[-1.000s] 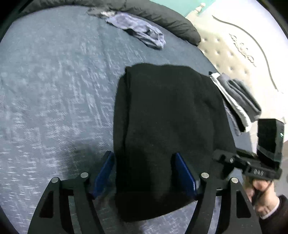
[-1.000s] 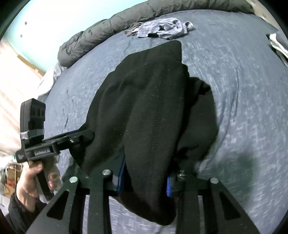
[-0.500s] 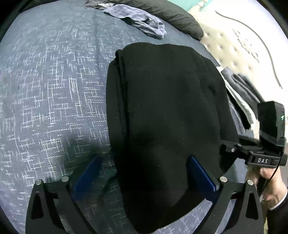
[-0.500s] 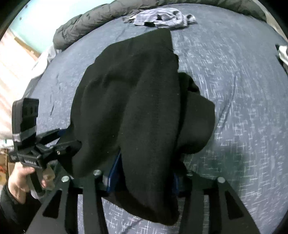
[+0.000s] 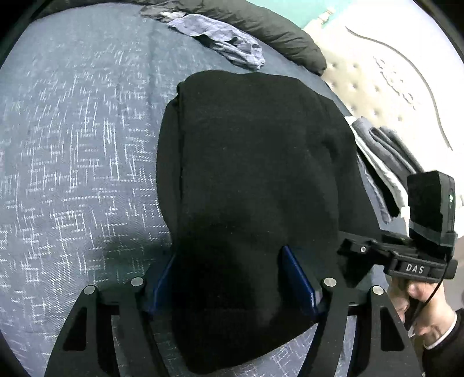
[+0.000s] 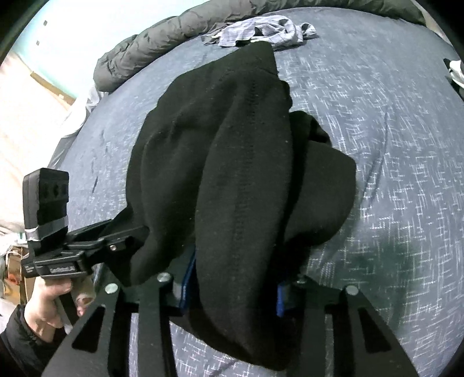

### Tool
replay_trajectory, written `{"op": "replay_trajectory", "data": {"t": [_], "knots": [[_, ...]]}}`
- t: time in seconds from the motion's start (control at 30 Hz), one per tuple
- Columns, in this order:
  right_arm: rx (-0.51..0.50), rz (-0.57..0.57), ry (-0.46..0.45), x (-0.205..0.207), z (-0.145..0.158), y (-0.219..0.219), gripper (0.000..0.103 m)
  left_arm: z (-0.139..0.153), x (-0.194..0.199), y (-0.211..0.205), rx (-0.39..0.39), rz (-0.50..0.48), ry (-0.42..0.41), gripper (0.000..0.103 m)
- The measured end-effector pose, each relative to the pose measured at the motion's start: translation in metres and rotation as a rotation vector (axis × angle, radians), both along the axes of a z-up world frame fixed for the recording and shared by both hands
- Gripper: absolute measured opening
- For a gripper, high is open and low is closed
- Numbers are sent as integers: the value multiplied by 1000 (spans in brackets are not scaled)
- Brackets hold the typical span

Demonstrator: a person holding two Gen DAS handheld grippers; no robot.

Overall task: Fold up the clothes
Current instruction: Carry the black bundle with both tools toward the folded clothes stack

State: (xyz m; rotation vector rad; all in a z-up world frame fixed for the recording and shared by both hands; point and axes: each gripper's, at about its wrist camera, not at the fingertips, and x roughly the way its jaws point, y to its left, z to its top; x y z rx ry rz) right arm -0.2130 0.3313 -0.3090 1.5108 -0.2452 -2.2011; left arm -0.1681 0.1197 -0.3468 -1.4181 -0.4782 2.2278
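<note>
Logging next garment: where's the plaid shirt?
Plaid shirt lies crumpled on the bed's far side, beyond the black garment, against the grey duvet.

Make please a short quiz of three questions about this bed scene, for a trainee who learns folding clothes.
1. True or false: the black garment lies between the fingers of both grippers.
2. Which item lies crumpled near the far edge of the bed? A) a red towel B) the checked blue-grey cloth C) a white pillow
3. Fill in: beside the black garment, toward the cream headboard, rests a stack of folded ______ clothes.

Key: 1 true: it passes through the left gripper and the right gripper, whose jaws are closing. 2 B. 3 grey and white.
</note>
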Motion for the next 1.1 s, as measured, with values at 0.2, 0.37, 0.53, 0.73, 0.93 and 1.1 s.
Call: {"op": "replay_trajectory", "data": {"t": [0.2,0.37,0.53,0.73,0.93,1.1], "knots": [[10,0,7,-4,2,-5,38,0,3,5,-24,-7,23,68],[5,0,36,-1,12,-10,33,13,0,15,-49,-19,43,48],[6,14,73,2,26,-12,32,29,0,23,-63,-22,56,41],[5,29,110,5,45,-6,31,51,-15,63,-75,-24,87,39],[13,41,160,9,70,0,31,80,1,42,-75,-31,124,39],[16,38,197,13,92,16,31,105,4,57,-83,-41,164,39]]}}
